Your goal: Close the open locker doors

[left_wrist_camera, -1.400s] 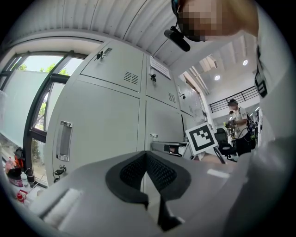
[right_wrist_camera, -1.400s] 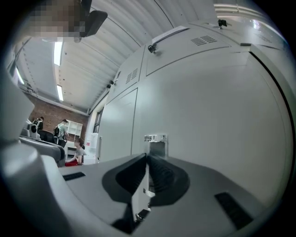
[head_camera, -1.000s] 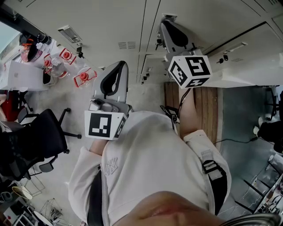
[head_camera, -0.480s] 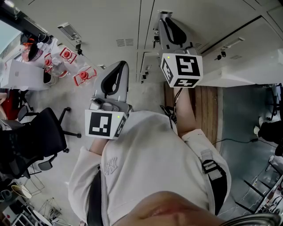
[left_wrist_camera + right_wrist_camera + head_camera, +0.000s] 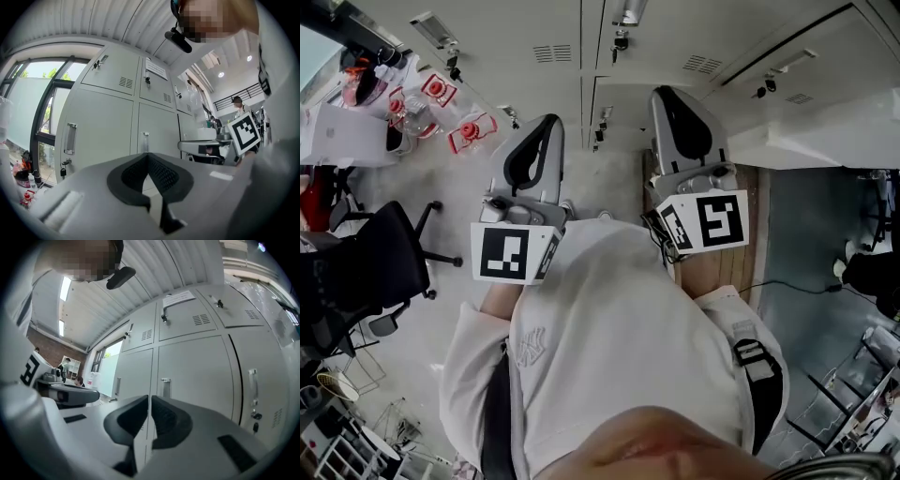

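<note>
**A:** In the head view, why are both tools held up in front of the chest?

**B:** My guess is that they are poised to push. The left tool (image 5: pixel 546 129) and right tool (image 5: pixel 667 96) sit side by side, aimed at the locker bank (image 5: pixel 525 37), and neither touches it. Shutting a door needs no grip, which would explain the jaws being clenched on nothing.

**A:** Which door needs closing?

**B:** The lower door (image 5: pixel 825 127) at the bank's right end looks ajar to me. A dark gap runs along its edge, and keys (image 5: pixel 766 89) hang below its handle (image 5: pixel 789 62). It lies to the right of the right tool, so that tool seems the natural one to use.

**A:** Is anything inside?

**B:** That locker's interior is hidden. Past the bank's left end stand some bottles (image 5: pixel 439 92) with red on them. I can't tell what they hold.

**A:** What about the left gripper view?

**B:** The jaws are pressed together and empty. Ahead of them, the doors at the bank's left end sit flush, so whatever is inside stays out of sight. A window (image 5: pixel 33 108) lies beyond that end.

**A:** And the right gripper view?

**B:** The jaws are closed to a hairline slit with nothing between them. The doors in the middle of the bank are shut, and an upper one carries a paper notice (image 5: pixel 178 298). The ajar door is towards the bank's right, with the dark gap down its left edge.
</note>
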A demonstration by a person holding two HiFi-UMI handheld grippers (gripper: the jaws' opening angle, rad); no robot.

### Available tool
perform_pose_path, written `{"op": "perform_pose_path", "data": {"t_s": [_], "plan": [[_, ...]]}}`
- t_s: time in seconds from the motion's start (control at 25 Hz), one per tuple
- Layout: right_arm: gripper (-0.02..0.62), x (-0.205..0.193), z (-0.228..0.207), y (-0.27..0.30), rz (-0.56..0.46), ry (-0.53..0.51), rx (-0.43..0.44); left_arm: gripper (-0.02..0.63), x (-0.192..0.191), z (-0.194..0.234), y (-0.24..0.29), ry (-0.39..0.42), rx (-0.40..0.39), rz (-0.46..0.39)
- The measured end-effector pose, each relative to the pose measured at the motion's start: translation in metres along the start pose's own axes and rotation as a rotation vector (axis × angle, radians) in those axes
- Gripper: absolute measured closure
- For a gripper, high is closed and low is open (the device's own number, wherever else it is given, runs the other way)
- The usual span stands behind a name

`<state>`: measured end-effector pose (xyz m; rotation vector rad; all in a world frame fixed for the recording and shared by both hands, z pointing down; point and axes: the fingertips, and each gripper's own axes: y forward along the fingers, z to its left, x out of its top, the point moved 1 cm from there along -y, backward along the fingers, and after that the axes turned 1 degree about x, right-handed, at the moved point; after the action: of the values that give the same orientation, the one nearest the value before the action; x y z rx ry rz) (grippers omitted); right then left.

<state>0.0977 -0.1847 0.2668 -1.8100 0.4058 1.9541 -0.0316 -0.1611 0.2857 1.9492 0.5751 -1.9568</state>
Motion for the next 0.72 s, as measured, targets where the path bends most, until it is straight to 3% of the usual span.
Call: {"op": "perform_pose_path", "data": {"t_s": [0.32, 0.72], "plan": [[0.572, -0.056, 0.019, -0.055, 0.123, 0.123, 0.027, 0.604, -0.025, -0.038, -0.012, 0.01, -0.008, 0.009], [0.572, -0.062, 0.029, -0.075, 0.143, 0.117, 0.06, 0.604, -0.033, -0.05, -0.022, -0.006, 0.026, 0.033]]}}
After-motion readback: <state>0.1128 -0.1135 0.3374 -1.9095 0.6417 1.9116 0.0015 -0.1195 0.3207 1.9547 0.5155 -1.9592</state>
